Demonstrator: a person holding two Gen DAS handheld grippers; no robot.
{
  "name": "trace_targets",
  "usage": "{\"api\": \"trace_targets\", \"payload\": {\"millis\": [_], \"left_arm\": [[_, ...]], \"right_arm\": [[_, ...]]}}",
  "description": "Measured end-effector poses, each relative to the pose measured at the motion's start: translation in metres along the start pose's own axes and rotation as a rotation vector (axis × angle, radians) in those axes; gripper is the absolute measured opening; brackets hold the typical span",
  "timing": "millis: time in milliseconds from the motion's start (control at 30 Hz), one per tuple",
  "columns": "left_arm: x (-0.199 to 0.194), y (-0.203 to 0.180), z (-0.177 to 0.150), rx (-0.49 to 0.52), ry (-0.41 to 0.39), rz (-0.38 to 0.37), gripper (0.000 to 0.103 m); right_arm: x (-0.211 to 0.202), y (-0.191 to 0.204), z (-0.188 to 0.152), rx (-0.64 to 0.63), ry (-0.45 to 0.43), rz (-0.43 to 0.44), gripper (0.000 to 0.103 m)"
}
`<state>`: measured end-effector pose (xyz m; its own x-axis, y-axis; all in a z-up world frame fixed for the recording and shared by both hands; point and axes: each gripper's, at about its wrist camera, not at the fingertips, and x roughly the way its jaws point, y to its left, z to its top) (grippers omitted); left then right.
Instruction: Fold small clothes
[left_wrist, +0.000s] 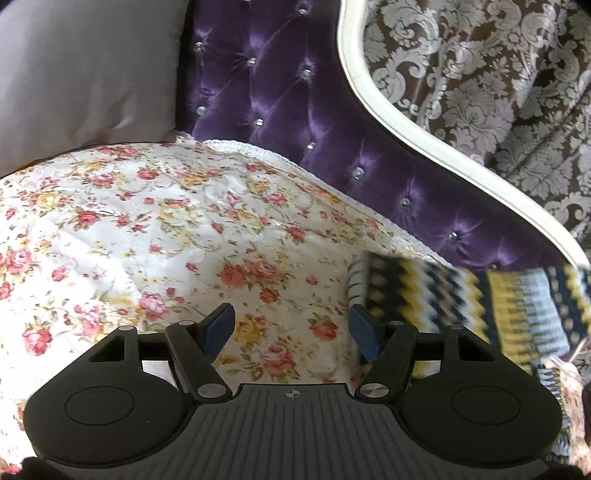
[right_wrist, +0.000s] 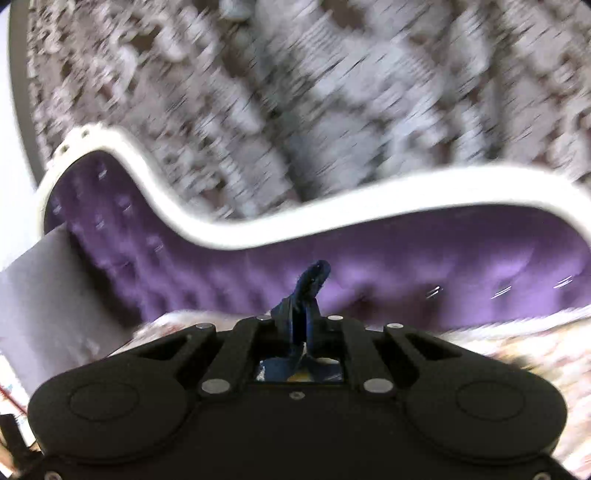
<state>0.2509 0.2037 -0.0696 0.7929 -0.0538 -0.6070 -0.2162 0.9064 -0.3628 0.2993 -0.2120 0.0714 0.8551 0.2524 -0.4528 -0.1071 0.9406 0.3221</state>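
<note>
A knitted garment (left_wrist: 480, 306) with navy, yellow and white zigzag bands hangs blurred at the right of the left wrist view, over the floral bedspread (left_wrist: 166, 240). My left gripper (left_wrist: 291, 326) is open and empty above the bedspread, with the garment's edge just by its right finger. My right gripper (right_wrist: 303, 325) is shut on a navy fold of the garment (right_wrist: 308, 284), which sticks up between the fingers. The right wrist view is heavily blurred by motion.
A purple tufted headboard (left_wrist: 295, 110) with a cream frame (left_wrist: 424, 144) runs behind the bed; it also shows in the right wrist view (right_wrist: 406, 266). A grey pillow (left_wrist: 81, 74) lies at the back left. A brown damask curtain (left_wrist: 480, 74) hangs behind.
</note>
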Motion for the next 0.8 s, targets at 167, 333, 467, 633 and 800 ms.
{"api": "trace_targets", "payload": {"millis": [167, 333, 467, 633, 800], "left_arm": [[0.004, -0.015, -0.006, 0.067, 0.022, -0.012, 0.066], [0.008, -0.023, -0.012, 0.122, 0.045, -0.006, 0.066], [-0.005, -0.038, -0.013, 0.183, -0.014, -0.065, 0.066], [-0.029, -0.082, -0.040, 0.404, -0.031, -0.244, 0.066], [-0.039, -0.143, -0.086, 0.728, -0.056, -0.343, 0.066]], "right_arm": [[0.011, -0.060, -0.027, 0.022, 0.100, -0.217, 0.013], [0.031, -0.087, -0.062, 0.036, 0.185, -0.319, 0.013], [0.019, -0.082, -0.055, 0.093, 0.161, -0.240, 0.013], [0.000, -0.049, -0.010, 0.100, 0.050, -0.100, 0.013], [-0.008, -0.016, 0.032, 0.098, -0.008, 0.043, 0.013]]}}
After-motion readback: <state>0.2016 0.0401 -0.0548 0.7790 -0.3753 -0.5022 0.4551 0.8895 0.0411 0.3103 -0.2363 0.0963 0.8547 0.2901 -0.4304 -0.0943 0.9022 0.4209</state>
